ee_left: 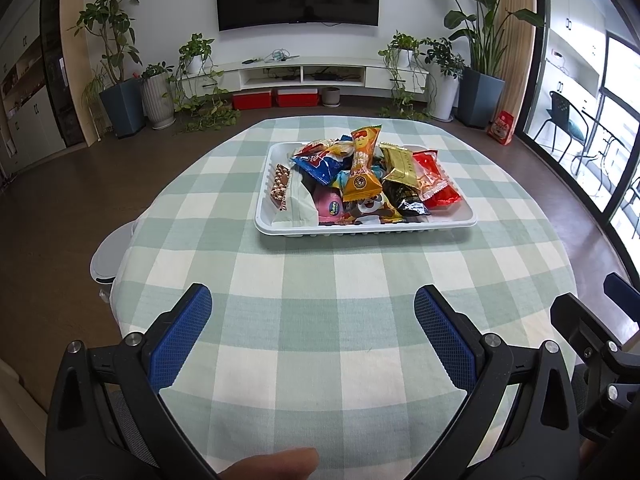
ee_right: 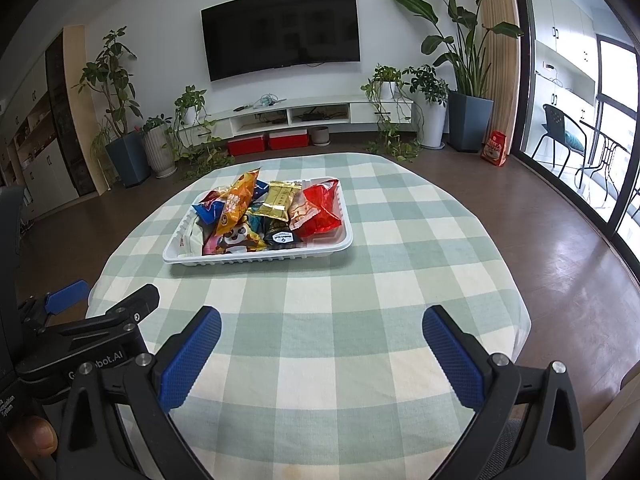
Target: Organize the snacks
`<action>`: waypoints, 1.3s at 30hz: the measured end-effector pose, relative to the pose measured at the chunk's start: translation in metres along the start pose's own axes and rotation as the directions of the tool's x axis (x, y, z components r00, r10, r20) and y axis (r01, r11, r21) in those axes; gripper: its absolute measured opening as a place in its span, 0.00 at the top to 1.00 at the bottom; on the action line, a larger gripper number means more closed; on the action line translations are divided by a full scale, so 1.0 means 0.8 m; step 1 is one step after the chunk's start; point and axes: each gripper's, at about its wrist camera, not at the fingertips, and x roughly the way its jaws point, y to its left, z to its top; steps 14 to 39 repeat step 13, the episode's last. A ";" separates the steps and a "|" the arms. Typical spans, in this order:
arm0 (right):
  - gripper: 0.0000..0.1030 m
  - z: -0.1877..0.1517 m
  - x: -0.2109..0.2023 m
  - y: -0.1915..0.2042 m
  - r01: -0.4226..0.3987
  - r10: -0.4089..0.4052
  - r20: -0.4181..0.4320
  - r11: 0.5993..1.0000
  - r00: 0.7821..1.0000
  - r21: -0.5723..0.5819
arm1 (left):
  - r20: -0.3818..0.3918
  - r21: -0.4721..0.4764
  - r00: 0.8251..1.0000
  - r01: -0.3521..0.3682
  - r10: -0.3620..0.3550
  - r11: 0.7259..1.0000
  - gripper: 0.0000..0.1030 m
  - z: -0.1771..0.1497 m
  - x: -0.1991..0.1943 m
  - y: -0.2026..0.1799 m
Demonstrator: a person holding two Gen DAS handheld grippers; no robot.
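Both the left tongs and right tongs gape wide, empty, over the surface; the snack tray sits ahead.

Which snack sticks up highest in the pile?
The orange packet with the cartoon face. It leans across the top of the others in the white tray.

A white ribbed tray sits flat toward the far middle of the checked counter, heaped with sealed snack packets. An orange packet lies on top of the heap, a gold one and a red one to its right, a blue one to its left. A brown patterned bar lies along the left rim beside a white pouch.
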 end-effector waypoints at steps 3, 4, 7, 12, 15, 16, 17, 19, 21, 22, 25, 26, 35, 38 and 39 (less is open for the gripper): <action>0.00 0.000 0.000 0.000 0.001 -0.001 0.000 1.000 1.000 0.000 | -0.008 -0.005 1.000 0.003 -0.003 1.000 0.00 -0.004 0.003 -0.002; 0.00 0.000 -0.001 0.000 0.001 -0.001 0.000 1.000 1.000 0.000 | -0.010 -0.007 1.000 0.003 -0.003 1.000 0.00 -0.006 0.003 -0.003; 0.00 0.001 -0.001 0.000 0.001 -0.001 -0.001 1.000 1.000 0.000 | -0.007 -0.007 1.000 -0.003 0.003 1.000 0.00 -0.014 0.002 -0.008; 0.00 -0.004 -0.001 -0.004 -0.001 0.002 -0.009 1.000 1.000 0.006 | 0.019 -0.004 1.000 -0.022 0.022 1.000 0.00 -0.014 -0.005 -0.008; 0.00 -0.006 -0.002 -0.005 -0.001 0.001 -0.010 1.000 1.000 0.008 | 0.020 -0.007 1.000 -0.012 0.012 1.000 0.00 -0.016 -0.007 -0.010; 0.00 -0.006 -0.002 -0.005 -0.001 0.001 -0.010 1.000 1.000 0.008 | 0.020 -0.007 1.000 -0.012 0.012 1.000 0.00 -0.016 -0.007 -0.010; 0.00 -0.006 -0.002 -0.005 -0.001 0.001 -0.010 1.000 1.000 0.008 | 0.020 -0.007 1.000 -0.012 0.012 1.000 0.00 -0.016 -0.007 -0.010; 0.00 -0.006 -0.002 -0.005 -0.001 0.001 -0.010 1.000 1.000 0.008 | 0.020 -0.007 1.000 -0.012 0.012 1.000 0.00 -0.016 -0.007 -0.010; 0.00 -0.006 -0.002 -0.005 -0.001 0.001 -0.010 1.000 1.000 0.008 | 0.020 -0.007 1.000 -0.012 0.012 1.000 0.00 -0.016 -0.007 -0.010; 0.00 -0.006 -0.002 -0.005 -0.001 0.001 -0.010 1.000 1.000 0.008 | 0.020 -0.007 1.000 -0.012 0.012 1.000 0.00 -0.016 -0.007 -0.010; 0.00 -0.006 -0.002 -0.005 -0.001 0.001 -0.010 1.000 1.000 0.008 | 0.020 -0.007 1.000 -0.012 0.012 1.000 0.00 -0.016 -0.007 -0.010; 0.00 -0.006 -0.002 -0.005 -0.001 0.001 -0.010 1.000 1.000 0.008 | 0.020 -0.007 1.000 -0.012 0.012 1.000 0.00 -0.016 -0.007 -0.010; 0.00 -0.006 -0.002 -0.005 -0.001 0.001 -0.010 1.000 1.000 0.008 | 0.020 -0.007 1.000 -0.012 0.012 1.000 0.00 -0.016 -0.007 -0.010; 0.00 -0.006 -0.002 -0.005 -0.001 0.001 -0.010 1.000 1.000 0.008 | 0.020 -0.007 1.000 -0.012 0.012 1.000 0.00 -0.016 -0.007 -0.010; 0.00 -0.006 -0.002 -0.005 -0.001 0.001 -0.010 1.000 1.000 0.008 | 0.020 -0.007 1.000 -0.012 0.012 1.000 0.00 -0.016 -0.007 -0.010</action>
